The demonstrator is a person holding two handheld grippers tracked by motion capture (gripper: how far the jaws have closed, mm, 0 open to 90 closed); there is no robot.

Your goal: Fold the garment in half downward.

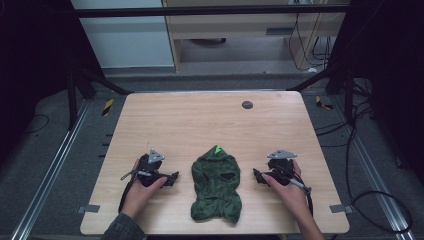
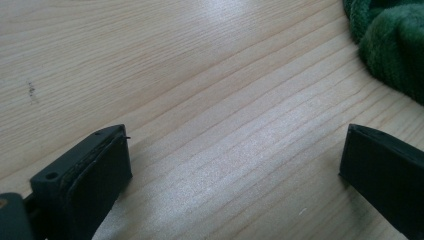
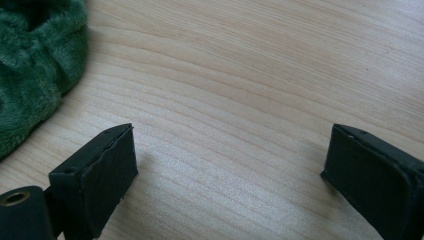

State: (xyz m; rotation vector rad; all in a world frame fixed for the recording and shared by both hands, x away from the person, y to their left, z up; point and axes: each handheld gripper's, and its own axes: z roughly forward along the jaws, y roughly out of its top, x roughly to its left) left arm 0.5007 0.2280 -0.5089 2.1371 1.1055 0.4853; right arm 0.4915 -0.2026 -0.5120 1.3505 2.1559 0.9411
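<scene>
Green plush garment (image 1: 216, 185) lies flat at the near centre of the desk (image 1: 200, 120), untouched. Left claw (image 1: 170, 179) and right claw (image 1: 258, 177) rest on either side, both jaws wide and empty. Judged step: pre-grasp; next, each claw must reach inward to an edge.

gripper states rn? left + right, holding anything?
Left gripper: open, empty, bare light wooden table between its jaws.
Right gripper: open, empty, beside the fuzzy dark green hooded garment, not touching it.

Garment (image 1: 216, 184) on table (image 1: 200, 120) btwn left gripper (image 1: 171, 178) & right gripper (image 1: 258, 177).
</scene>
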